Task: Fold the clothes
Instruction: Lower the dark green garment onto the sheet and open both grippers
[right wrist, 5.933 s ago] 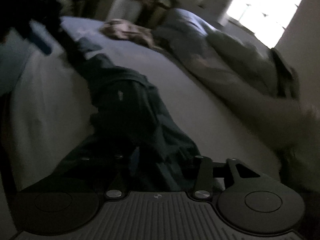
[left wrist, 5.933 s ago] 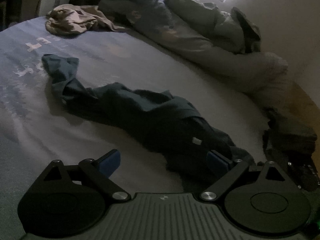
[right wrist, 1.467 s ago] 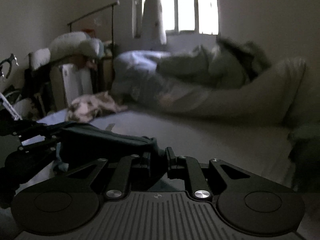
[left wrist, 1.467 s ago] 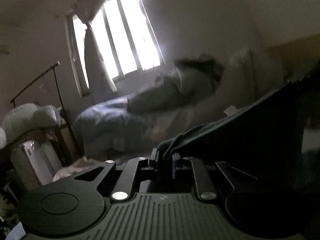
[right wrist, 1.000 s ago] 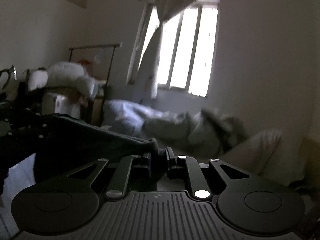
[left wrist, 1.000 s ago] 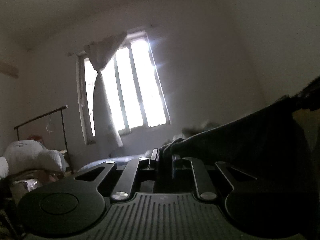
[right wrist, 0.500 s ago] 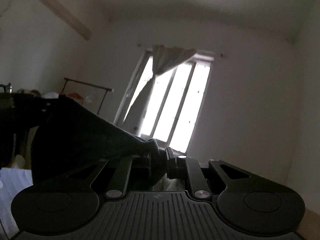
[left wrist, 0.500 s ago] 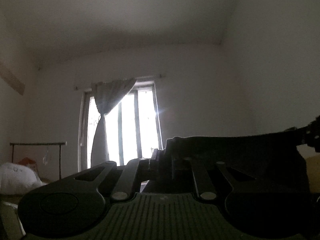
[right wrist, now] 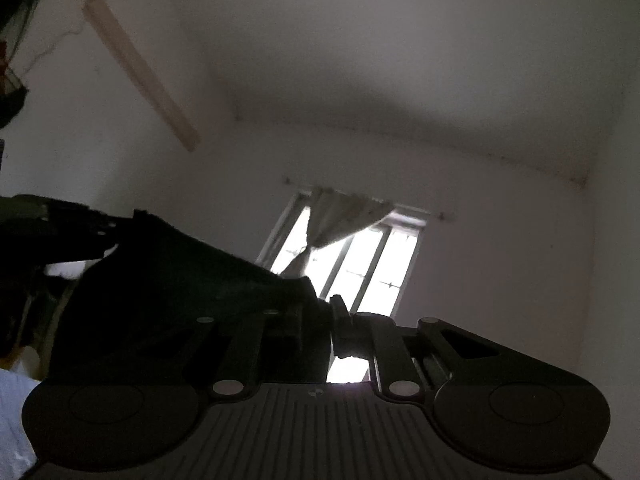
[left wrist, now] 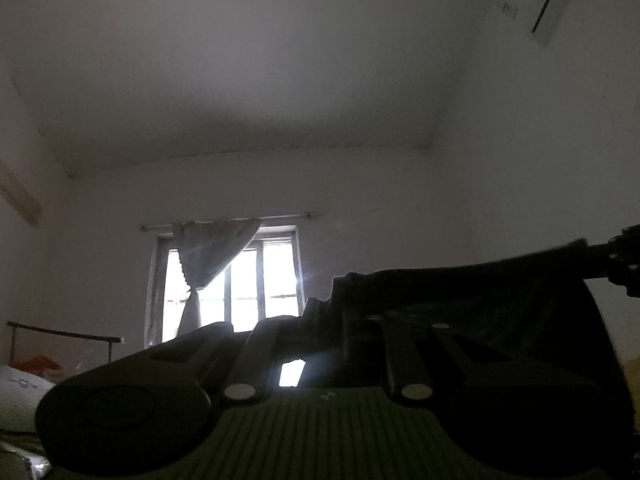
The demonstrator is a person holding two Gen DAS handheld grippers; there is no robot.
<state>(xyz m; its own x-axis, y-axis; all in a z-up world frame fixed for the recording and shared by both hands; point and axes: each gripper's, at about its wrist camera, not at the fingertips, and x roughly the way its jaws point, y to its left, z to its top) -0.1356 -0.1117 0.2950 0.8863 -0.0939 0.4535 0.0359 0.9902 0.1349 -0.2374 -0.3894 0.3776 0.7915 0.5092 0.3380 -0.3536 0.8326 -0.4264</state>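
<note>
A dark garment (left wrist: 480,304) is held up in the air, stretched between both grippers. My left gripper (left wrist: 328,312) is shut on one edge of it; the cloth runs off to the right, where the other gripper (left wrist: 624,260) shows at the frame edge. My right gripper (right wrist: 324,320) is shut on the garment's other edge (right wrist: 180,280); the cloth runs left to the left gripper (right wrist: 48,232). Both cameras tilt up toward the ceiling. The bed is out of view.
A bright window with a tied curtain (left wrist: 232,276) is ahead; it also shows in the right wrist view (right wrist: 352,240). A clothes rail (left wrist: 64,334) and a white bundle (left wrist: 20,396) sit low left. White walls and ceiling fill the rest.
Both grippers have risen and tilted further upward with the garment still held between them. The bed and bedding have dropped out of view; the window sits lower in both views.
</note>
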